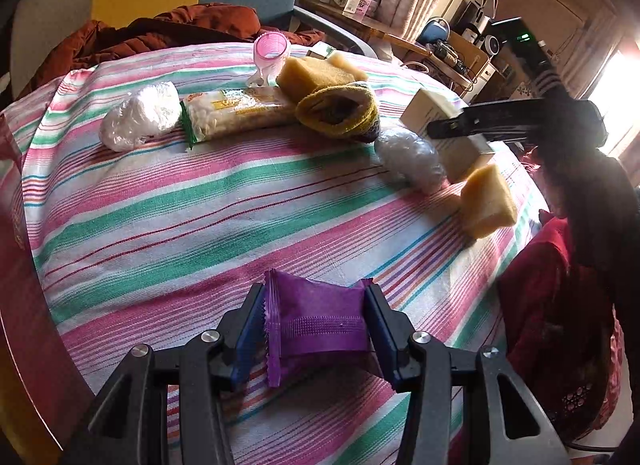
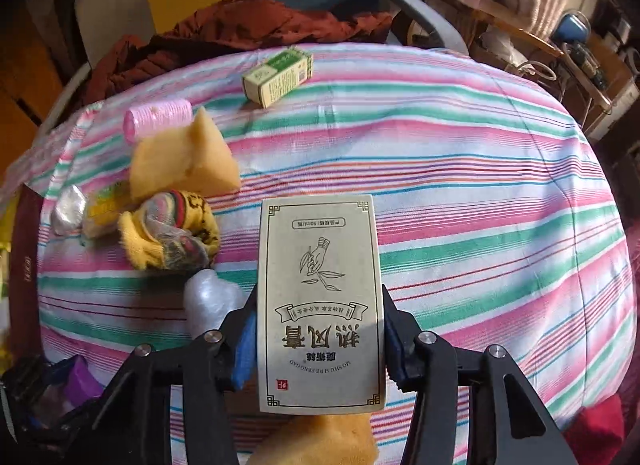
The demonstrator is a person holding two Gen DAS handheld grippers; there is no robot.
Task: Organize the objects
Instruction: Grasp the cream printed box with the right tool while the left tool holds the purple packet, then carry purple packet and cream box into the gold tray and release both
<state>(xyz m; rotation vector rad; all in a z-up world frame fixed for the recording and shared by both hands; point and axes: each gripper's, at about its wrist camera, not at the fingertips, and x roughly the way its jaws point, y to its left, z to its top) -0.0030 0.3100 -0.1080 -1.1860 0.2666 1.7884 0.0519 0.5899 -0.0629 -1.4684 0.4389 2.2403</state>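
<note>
My left gripper (image 1: 316, 293) is shut on a purple snack packet (image 1: 316, 325), held just above the striped tablecloth (image 1: 200, 225) near the front. In the right wrist view, my right gripper (image 2: 319, 305) has both blue pads against the long sides of a beige printed box (image 2: 318, 265), which points away from the camera. The left wrist view shows that same box (image 1: 460, 157) at the right of the table under a black finger (image 1: 480, 125) of the right gripper. A yellow sponge (image 1: 488, 201) and a clear plastic-wrapped bundle (image 1: 412, 161) lie right beside it.
At the back of the table lie a white plastic bag (image 1: 140, 115), a noodle packet (image 1: 236, 113), a yellow knitted glove (image 1: 340, 113), another sponge (image 1: 316, 73) and a pink cup (image 1: 272, 49). A small green box (image 2: 278, 75) lies further back. A person's red garment (image 1: 560, 305) borders the right edge.
</note>
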